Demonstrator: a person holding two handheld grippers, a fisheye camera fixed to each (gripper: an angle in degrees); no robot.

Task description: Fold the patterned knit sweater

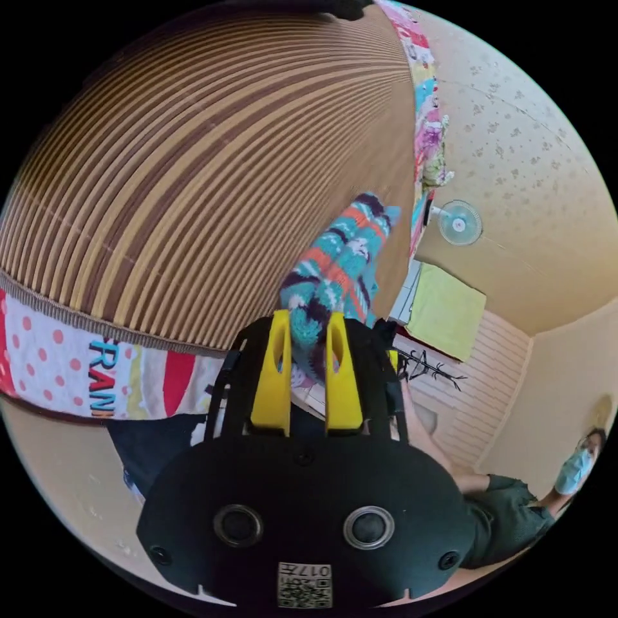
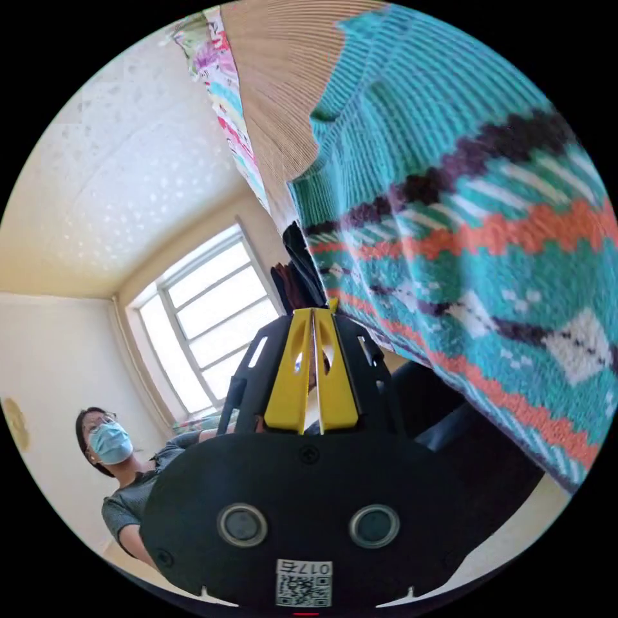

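The patterned knit sweater (image 1: 341, 257), teal with orange, white and dark purple bands, rises from my left gripper (image 1: 308, 317) toward the striped mat. The left gripper's yellow jaws are shut on a bunched, narrow part of it. In the right gripper view the sweater (image 2: 463, 219) spreads wide across the right side, and two of its edges meet in a corner at my right gripper (image 2: 313, 311). The right gripper's jaws stand pressed together on that corner.
A brown-and-tan striped mat (image 1: 193, 161) lies over a bright patterned sheet (image 1: 84, 367). A person in a face mask (image 2: 109, 444) sits close by. A window (image 2: 206, 322), a wall fan (image 1: 458, 223) and a yellow cloth (image 1: 444, 309) are also in view.
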